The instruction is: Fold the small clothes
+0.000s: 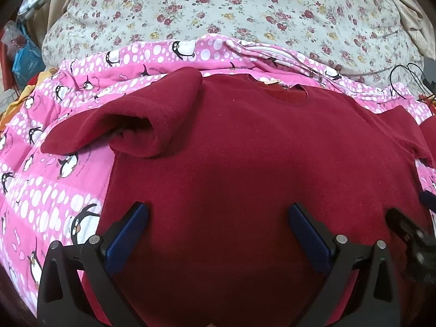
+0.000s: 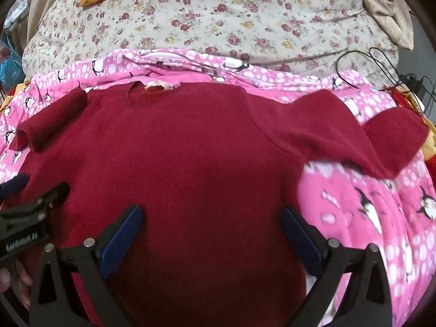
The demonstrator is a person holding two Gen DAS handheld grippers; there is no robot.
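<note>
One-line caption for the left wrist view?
Open left gripper above a dark red sweater spread on the pink penguin blanket.

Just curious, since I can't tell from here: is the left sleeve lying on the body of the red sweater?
Touching. In the left wrist view, the left sleeve is folded inward, its cuff resting on the red sweater.

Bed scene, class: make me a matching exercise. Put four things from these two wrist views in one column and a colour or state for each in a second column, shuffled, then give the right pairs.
Things
1. sweater
2. penguin blanket
3. floral quilt
4. left gripper

Descriptions
A. pale, with small red and yellow flowers
B. open, jaws wide apart above the fabric
C. dark red, spread out flat, neckline away from the camera
D. pink with white dots, under the sweater

Pairs: 1-C, 2-D, 3-A, 4-B
</note>
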